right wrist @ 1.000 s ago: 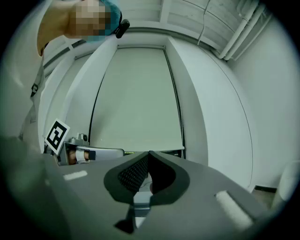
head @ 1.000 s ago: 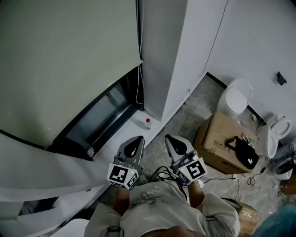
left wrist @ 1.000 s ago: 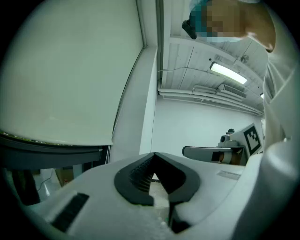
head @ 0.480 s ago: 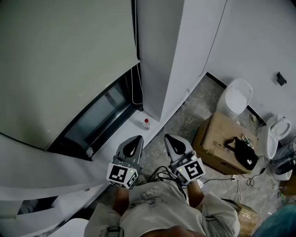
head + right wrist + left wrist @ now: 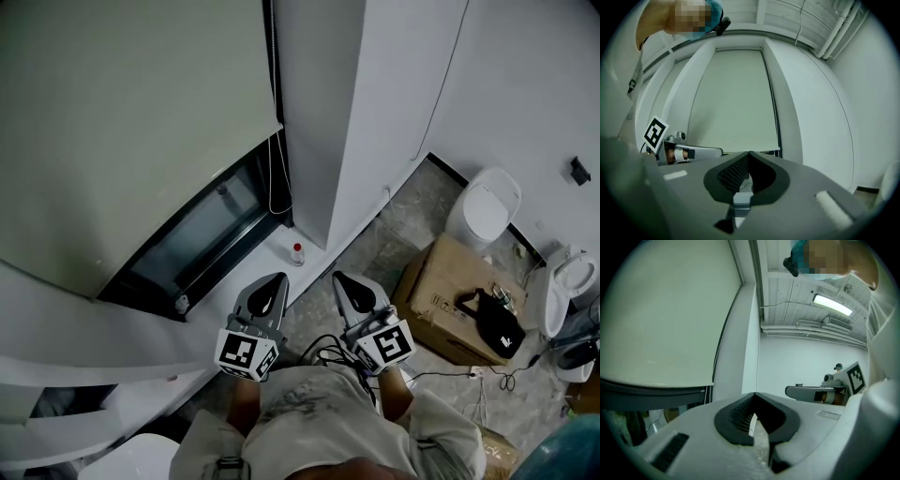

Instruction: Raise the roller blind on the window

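The roller blind (image 5: 131,122) fills the head view from 9 to 12 o'clock. It is lowered over most of the window, and a strip of dark glass (image 5: 202,239) shows under its bottom edge. A thin cord (image 5: 273,183) hangs in a loop along the blind's right edge, beside the white wall pillar (image 5: 328,122).

Both grippers are held low and close to the person's body, side by side and well apart from the blind. The left gripper (image 5: 272,281) has its jaws closed tip to tip with nothing between them, as its own view shows (image 5: 754,394). That view looks up past the blind (image 5: 661,319). The right gripper (image 5: 345,279) also has its jaws pressed together and empty (image 5: 749,153), and it points at the blind (image 5: 733,103).

A small bottle (image 5: 297,252) stands on the white ledge at 12 o'clock from the left gripper. At 3 o'clock from the right gripper, a cardboard box (image 5: 441,291) sits on the floor with a black bag (image 5: 492,319) on top. A white toilet (image 5: 487,202) stands beyond it.
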`<action>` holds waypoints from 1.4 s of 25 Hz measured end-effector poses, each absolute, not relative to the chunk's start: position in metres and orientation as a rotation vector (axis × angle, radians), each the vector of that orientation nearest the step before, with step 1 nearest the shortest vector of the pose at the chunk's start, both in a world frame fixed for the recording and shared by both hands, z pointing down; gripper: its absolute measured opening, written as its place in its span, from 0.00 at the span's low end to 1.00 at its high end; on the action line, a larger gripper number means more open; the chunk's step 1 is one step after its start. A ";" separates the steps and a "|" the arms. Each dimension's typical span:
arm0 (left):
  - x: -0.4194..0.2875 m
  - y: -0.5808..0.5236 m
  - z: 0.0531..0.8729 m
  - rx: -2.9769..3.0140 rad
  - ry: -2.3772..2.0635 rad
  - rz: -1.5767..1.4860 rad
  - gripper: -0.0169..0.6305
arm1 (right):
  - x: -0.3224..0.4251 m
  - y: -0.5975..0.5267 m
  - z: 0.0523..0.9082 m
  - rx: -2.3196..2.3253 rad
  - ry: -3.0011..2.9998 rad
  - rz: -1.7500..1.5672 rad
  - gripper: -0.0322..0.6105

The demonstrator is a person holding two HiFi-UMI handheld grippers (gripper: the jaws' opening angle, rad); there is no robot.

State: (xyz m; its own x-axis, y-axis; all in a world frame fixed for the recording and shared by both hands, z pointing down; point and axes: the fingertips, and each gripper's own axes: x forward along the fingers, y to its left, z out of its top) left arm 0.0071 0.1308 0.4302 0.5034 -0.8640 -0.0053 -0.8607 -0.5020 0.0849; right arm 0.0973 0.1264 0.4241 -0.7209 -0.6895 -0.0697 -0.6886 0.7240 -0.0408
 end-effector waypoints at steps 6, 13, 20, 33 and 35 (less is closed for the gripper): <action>0.010 0.115 0.428 2.649 -1.553 -0.066 0.03 | 0.101 0.111 0.419 -1.111 2.840 -0.008 0.06; 0.004 0.078 0.428 2.659 -1.528 -0.085 0.03 | 0.092 0.075 0.419 -1.147 2.837 0.015 0.06; -0.012 0.032 0.426 2.661 -1.514 -0.089 0.03 | 0.078 0.032 0.422 -1.197 2.838 0.011 0.07; -0.042 -0.040 0.420 2.695 -1.443 -0.084 0.03 | 0.045 -0.035 0.422 -1.290 2.834 -0.004 0.07; -0.046 -0.050 0.418 2.703 -1.426 -0.085 0.03 | 0.041 -0.044 0.421 -1.310 2.831 -0.008 0.07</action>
State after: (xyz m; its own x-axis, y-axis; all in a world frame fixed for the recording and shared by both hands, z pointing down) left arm -0.0459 -0.0503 0.4177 0.5640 -0.8257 -0.0099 -0.8210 -0.5619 0.1007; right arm 0.0407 -0.0436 0.4210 -0.6468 -0.7625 -0.0182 -0.7624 0.6470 -0.0139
